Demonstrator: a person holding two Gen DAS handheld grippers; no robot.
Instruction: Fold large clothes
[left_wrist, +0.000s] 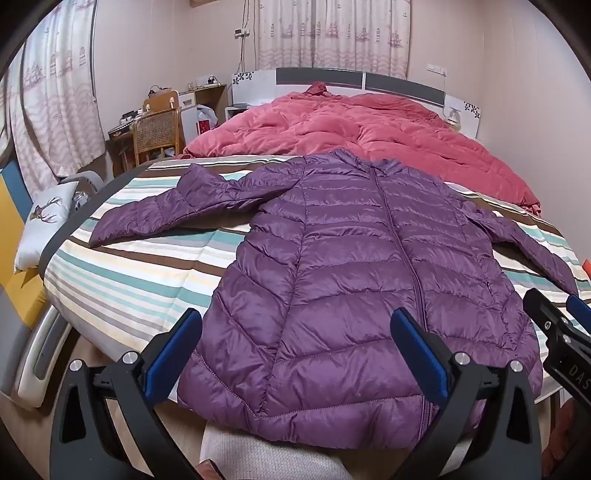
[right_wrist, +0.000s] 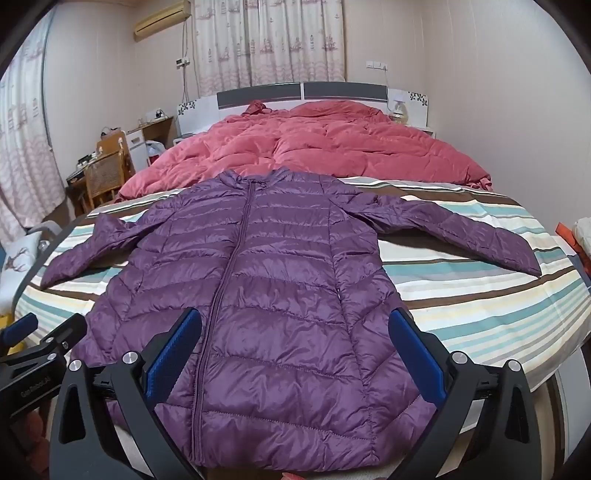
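- Striped bedsheet (left_wrist: 122, 280) carries the purple down jacket (left_wrist: 354, 280), flat, zipped, sleeves out toward 9 and 3 o'clock.
- My left gripper (left_wrist: 295, 350) and right gripper (right_wrist: 295, 350) hover wide apart, holding nothing.
- I should probably pinch one sleeve cuff and fold it inward smoothly.
- Partly readable writing: "DAS" on the right gripper.

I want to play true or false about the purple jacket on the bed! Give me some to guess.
1. The purple jacket is zipped up. True.
2. It is already folded in half. False: it lies flat, both sleeves spread out.
3. The left gripper is pinching the hem. False: it is open and holds nothing.
4. The right gripper is open. True.
5. The red quilt covers the jacket. False: it lies behind the jacket's collar, toward the headboard.
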